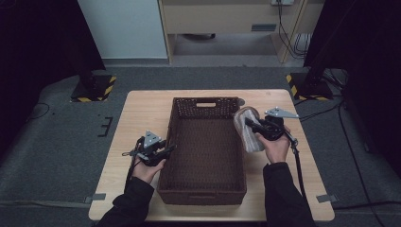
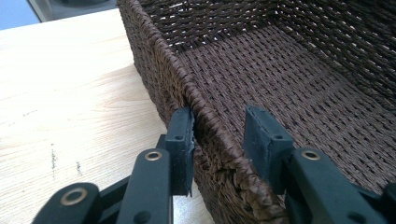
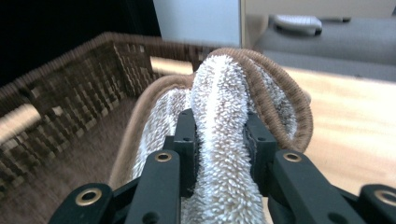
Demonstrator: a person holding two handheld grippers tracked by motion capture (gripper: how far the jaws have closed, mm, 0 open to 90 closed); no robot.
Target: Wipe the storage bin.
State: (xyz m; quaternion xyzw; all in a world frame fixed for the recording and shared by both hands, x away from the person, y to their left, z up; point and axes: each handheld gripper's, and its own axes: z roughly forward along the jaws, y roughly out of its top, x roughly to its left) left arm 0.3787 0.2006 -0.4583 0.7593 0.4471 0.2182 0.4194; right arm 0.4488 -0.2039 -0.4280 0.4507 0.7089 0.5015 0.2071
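Observation:
A dark brown wicker basket [image 1: 206, 100] stands in the middle of the wooden table [image 1: 142, 113], nothing inside it. My left gripper [image 1: 171, 149] straddles its left wall [image 2: 187, 79]. One pad [image 2: 184, 135] touches the outside of the rim, while the inner pad [image 2: 261, 135] stands apart from the weave, so the left gripper [image 2: 219, 133] is open. My right gripper [image 1: 249, 124] is shut on a white fleecy slipper [image 1: 247, 130] with brown edging, held beside the basket's right rim. In the right gripper view the right gripper [image 3: 219, 135] pinches the fleece [image 3: 224, 102], with the basket wall [image 3: 70, 79] at left.
Bare tabletop lies left of the basket [image 2: 70, 116] and right of the slipper [image 3: 350, 121]. On the floor behind, black stands rest on striped bases at back left [image 1: 93, 89] and back right [image 1: 307, 87]. Cables [image 1: 331, 111] trail off the table's right side.

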